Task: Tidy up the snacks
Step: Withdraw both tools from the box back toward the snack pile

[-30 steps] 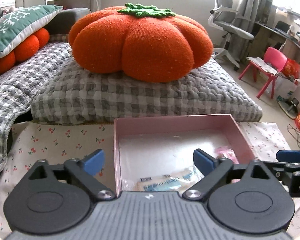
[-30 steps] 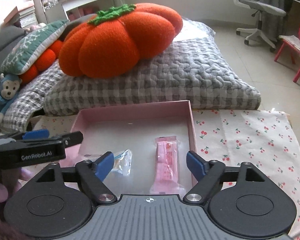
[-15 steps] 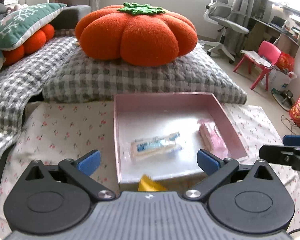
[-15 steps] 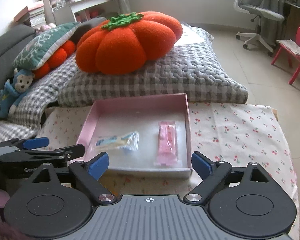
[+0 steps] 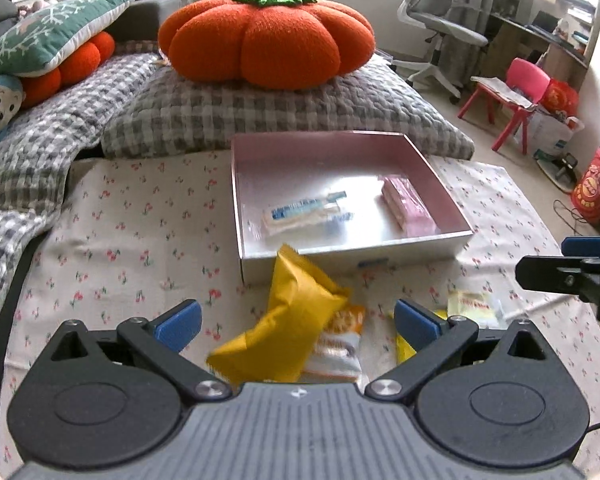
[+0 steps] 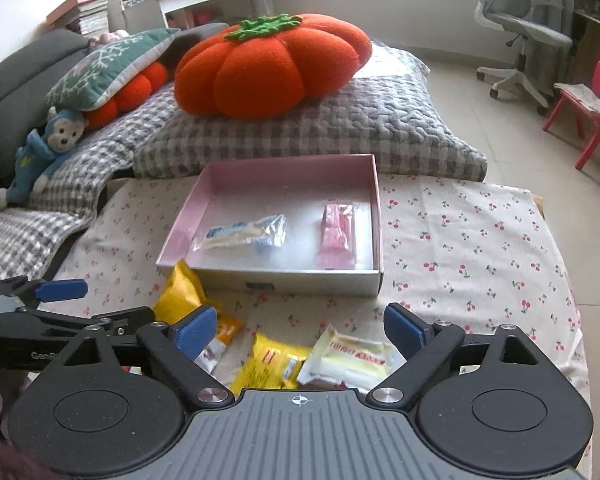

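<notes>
- Left wrist view: a second ago the pink tray (image 5: 440,254) filled the lower frame. Now it sits back at 12 o'clock, and loose snacks have come into sight on the cherry-print cloth (image 5: 132,240).
- In the tray lie a blue-and-white packet (image 5: 304,214) and a pink bar (image 5: 406,204), so sorting looks well begun, with more to fetch.
- The left gripper (image 5: 296,320) has its jaws spread wide and empty. A yellow pouch (image 5: 288,320) lies on the cloth between them, unpressed.
- Right wrist view: the tray has likewise receded to 12 o'clock.
- The right gripper (image 6: 300,326) is spread wide, holding nothing. A yellow sachet (image 6: 272,364) and a cream packet (image 6: 354,356) lie below at 6 o'clock.
</notes>
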`<state>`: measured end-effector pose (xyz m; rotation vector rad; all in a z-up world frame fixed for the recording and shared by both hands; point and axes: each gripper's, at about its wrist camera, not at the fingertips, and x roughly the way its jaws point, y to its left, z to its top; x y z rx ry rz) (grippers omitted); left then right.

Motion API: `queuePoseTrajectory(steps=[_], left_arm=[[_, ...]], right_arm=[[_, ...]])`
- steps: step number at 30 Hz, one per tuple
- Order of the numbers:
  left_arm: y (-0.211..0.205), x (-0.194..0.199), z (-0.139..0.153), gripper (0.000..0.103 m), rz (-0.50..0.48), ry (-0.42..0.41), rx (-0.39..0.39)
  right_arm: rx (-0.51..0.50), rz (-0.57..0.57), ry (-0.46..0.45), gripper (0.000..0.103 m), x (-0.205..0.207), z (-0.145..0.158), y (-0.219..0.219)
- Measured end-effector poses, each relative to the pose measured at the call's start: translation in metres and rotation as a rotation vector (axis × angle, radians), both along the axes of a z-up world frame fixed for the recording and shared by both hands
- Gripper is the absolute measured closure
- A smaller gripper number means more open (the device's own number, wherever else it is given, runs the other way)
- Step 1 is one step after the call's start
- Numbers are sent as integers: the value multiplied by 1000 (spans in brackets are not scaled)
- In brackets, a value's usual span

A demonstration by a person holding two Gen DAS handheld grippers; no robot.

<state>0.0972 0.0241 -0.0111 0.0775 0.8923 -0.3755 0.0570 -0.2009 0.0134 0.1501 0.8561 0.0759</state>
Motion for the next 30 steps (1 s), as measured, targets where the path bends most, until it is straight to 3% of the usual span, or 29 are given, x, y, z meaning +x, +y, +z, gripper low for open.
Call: queuePoseTrajectory(steps=[7,19,25,30], left_arm=[[10,-18,-11,0,2,8,-13],[29,-37,-26,0,-31,-11,36],[31,-46,-38,0,-101,-20,62],[26,-58,-50,0,-248,-72,89]], right_arm=[[12,20,-4,7,-19,-16,2],[-21,60,4,7,-50,-47,-5],[-22,67,-4,7,-60,-57,-14],[-48,82,26,7,-65,-72,-16]])
